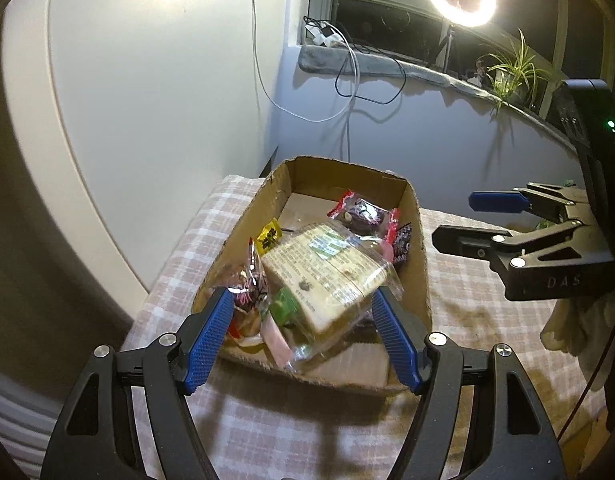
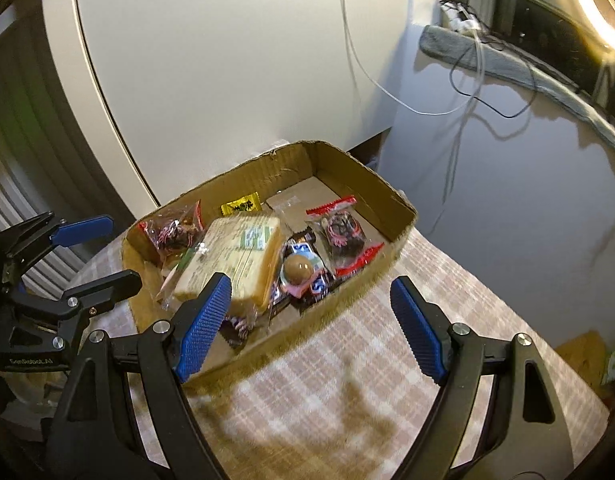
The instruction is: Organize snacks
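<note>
A wrapped bread slice is seen inside the cardboard box, long axis running seven to one o'clock, nearest the left tongs; both tongs, right tongs included, are spread wide, holding nothing.

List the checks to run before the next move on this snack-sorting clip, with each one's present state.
1. Left tongs open: ok, jaws wide apart.
2. Right tongs open and empty: ok.
3. Left tongs holding anything: cannot tell; the sandwich pack lies between the jaws, contact unclear.
4. Snacks inside the cardboard box: ok, none seen on the checked cloth.
5. Box resting flat on the cloth: ok.
6. Free floor space in the box: ok, far end bare.
</note>
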The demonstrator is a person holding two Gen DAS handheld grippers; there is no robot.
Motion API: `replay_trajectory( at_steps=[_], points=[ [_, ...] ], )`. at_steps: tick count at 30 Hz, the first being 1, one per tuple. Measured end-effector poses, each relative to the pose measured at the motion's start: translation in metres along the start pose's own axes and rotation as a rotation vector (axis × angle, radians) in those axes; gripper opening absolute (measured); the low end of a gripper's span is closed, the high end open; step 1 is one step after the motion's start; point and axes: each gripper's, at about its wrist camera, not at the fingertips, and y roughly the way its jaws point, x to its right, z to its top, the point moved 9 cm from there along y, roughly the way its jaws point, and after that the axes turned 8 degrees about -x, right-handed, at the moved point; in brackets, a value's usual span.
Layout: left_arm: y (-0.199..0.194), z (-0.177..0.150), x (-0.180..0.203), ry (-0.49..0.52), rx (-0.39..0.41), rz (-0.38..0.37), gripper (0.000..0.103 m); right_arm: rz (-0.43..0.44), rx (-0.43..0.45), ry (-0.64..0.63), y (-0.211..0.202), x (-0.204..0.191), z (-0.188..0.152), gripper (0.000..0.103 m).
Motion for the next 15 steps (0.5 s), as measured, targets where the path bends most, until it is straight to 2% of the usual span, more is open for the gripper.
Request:
replay_trajectory(
  at_steps=[13,15],
  points=[
    [-0.031,-0.023,0.022,-0.012,0.060,0.012,0.072,-0.087,0.090,0.099,-0.039,-0.005,-0.045,0.084],
    [-0.034,-0.027,0.024,-0.023,0.065,0.016,0.079,-0.095,0.104,0.118,-0.044,-0.004,-0.051,0.084]
  ],
)
